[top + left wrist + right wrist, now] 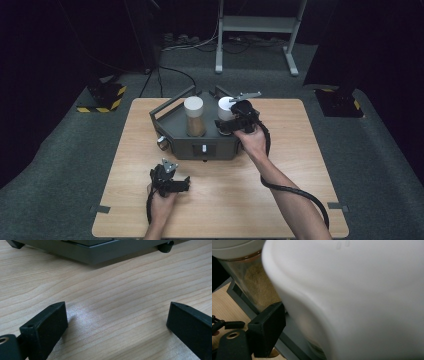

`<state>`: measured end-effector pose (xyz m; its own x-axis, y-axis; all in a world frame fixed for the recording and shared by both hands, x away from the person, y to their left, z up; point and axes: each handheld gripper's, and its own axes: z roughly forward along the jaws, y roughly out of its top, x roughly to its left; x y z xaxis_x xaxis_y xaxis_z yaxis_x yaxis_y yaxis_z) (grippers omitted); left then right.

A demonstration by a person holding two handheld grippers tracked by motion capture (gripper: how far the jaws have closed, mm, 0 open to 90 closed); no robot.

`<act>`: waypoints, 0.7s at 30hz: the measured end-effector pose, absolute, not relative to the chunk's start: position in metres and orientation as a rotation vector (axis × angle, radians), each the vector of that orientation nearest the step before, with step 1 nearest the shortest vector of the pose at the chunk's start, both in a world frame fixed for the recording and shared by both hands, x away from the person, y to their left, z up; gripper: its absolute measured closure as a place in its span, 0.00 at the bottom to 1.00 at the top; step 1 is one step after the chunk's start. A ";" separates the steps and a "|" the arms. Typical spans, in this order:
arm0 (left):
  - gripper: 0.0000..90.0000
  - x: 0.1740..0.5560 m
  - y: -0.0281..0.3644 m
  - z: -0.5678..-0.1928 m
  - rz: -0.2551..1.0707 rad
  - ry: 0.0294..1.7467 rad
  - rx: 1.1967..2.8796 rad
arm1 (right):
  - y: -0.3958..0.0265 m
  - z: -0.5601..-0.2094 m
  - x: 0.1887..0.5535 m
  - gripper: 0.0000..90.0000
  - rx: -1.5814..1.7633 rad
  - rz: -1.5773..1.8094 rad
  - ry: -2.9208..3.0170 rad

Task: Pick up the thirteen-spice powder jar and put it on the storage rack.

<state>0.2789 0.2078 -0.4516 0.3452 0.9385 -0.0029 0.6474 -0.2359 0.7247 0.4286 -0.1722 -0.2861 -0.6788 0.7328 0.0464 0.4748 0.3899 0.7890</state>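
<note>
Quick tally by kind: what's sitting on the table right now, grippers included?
Grey trays: 1
Jars with brown granules: 1
White containers: 1
Grippers: 2, left gripper and right gripper
Total: 5

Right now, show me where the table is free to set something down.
Free: table right of the tray, and the left strip beside the tray. Crowded: the front, where the left claw hovers, and the tray, with both jars and the right claw.

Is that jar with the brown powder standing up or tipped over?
Upright. The jar stands in the grey tray, white lid on top.
</note>
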 end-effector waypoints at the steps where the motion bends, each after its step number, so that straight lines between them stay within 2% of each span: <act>1: 0.04 0.279 0.208 -0.452 0.589 1.381 1.976 | -0.173 -0.286 0.428 0.15 1.055 1.179 2.342; 21: 0.04 0.279 0.208 -0.451 0.590 1.379 1.979 | -0.196 -0.294 0.416 0.16 1.071 1.218 2.329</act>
